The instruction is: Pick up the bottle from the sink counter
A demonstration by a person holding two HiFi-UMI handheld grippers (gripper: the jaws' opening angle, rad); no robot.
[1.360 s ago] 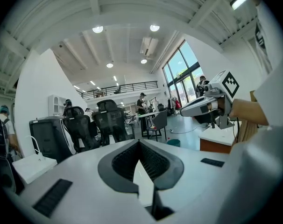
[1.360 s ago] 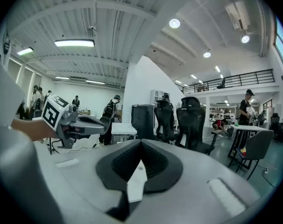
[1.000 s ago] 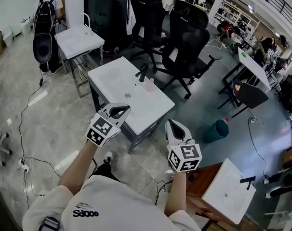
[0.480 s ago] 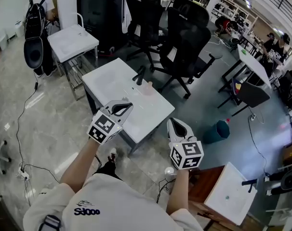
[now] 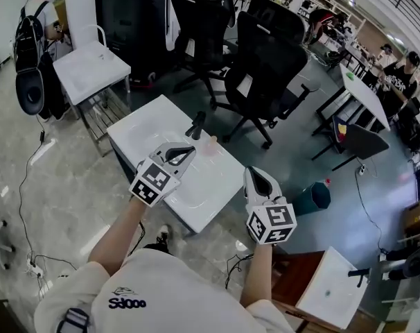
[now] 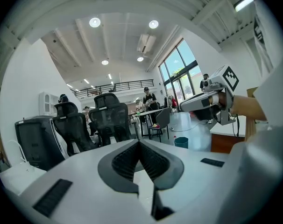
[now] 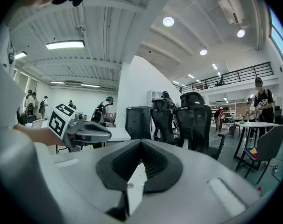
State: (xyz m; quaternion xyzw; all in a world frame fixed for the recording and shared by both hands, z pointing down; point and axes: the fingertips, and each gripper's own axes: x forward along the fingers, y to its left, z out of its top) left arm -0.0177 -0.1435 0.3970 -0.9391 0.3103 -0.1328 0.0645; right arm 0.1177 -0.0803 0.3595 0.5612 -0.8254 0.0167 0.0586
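Left tongs, right tongs: both closed, empty. One bottle, one faucet on sink surface.

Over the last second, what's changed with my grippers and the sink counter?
You've stepped toward the sink counter: it sits lower and nearer in the head view. The left gripper now hangs further over its top, and the right gripper is just off its edge. Unchanged: both grippers are shut and empty, and the bottle is untouched by the faucet.
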